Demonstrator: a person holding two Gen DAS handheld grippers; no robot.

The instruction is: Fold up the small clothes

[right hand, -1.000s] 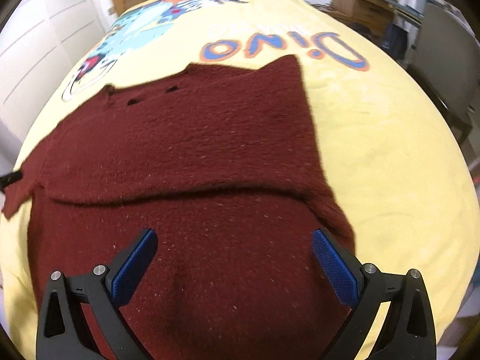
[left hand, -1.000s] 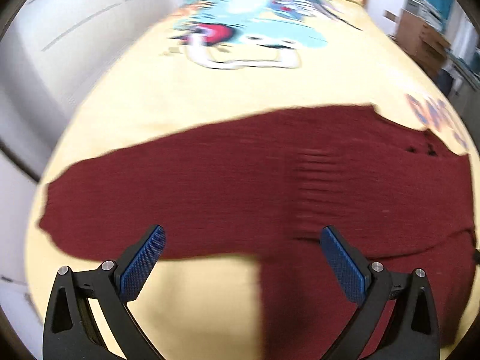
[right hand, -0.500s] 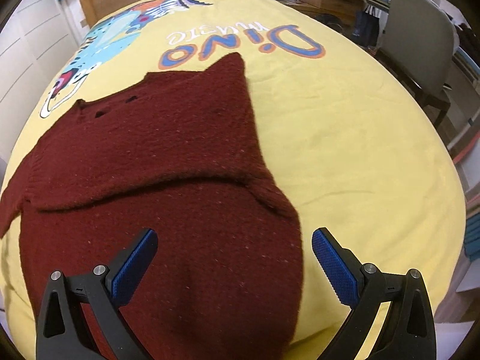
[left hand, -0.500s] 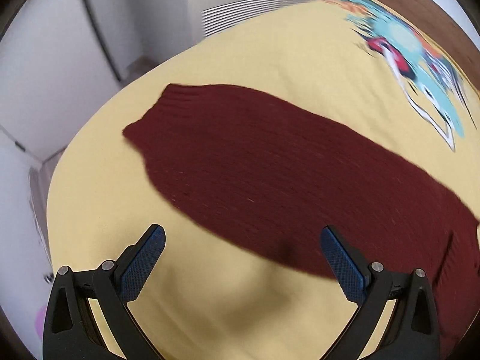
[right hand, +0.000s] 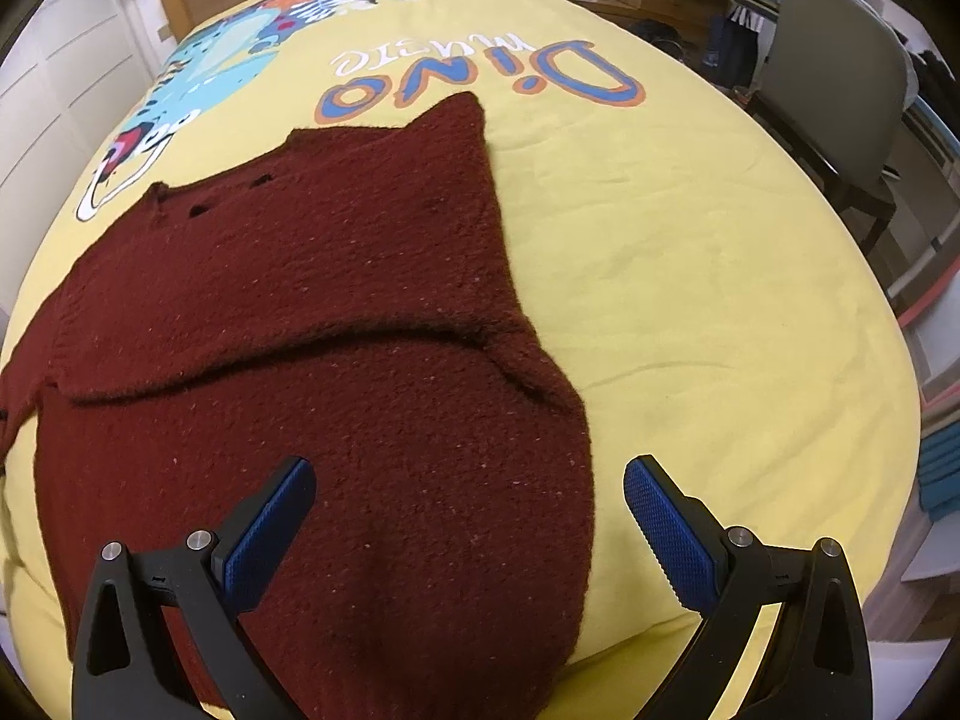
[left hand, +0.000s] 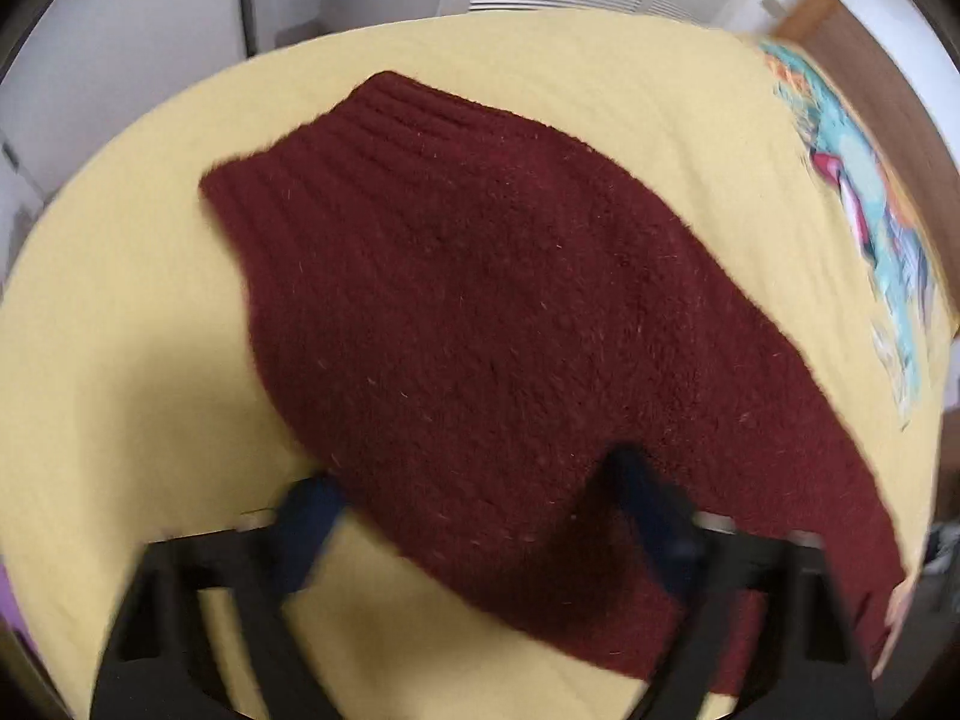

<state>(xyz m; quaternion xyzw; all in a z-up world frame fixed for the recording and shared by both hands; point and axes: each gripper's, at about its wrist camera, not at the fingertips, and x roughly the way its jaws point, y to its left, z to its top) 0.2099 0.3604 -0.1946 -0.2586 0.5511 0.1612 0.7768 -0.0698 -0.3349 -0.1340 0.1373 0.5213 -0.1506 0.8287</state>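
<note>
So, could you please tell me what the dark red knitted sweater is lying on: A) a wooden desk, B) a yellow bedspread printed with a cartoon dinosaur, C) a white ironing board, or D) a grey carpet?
B: the dark red knitted sweater lies spread on the yellow bedspread with its dinosaur print.

a dark red knitted sweater (right hand: 336, 324) lies flat on the bed, one sleeve (left hand: 480, 276) stretched out sideways.

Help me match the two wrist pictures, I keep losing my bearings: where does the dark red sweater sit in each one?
Left wrist: the sweater shows as one sleeve running from upper left, ribbed cuff first, to lower right, passing between the closing left claw.
Right wrist: its body fills centre and left, one sleeve folded across, above the open right claw.
Shared landmark: the yellow bedspread with its dinosaur print.
</note>
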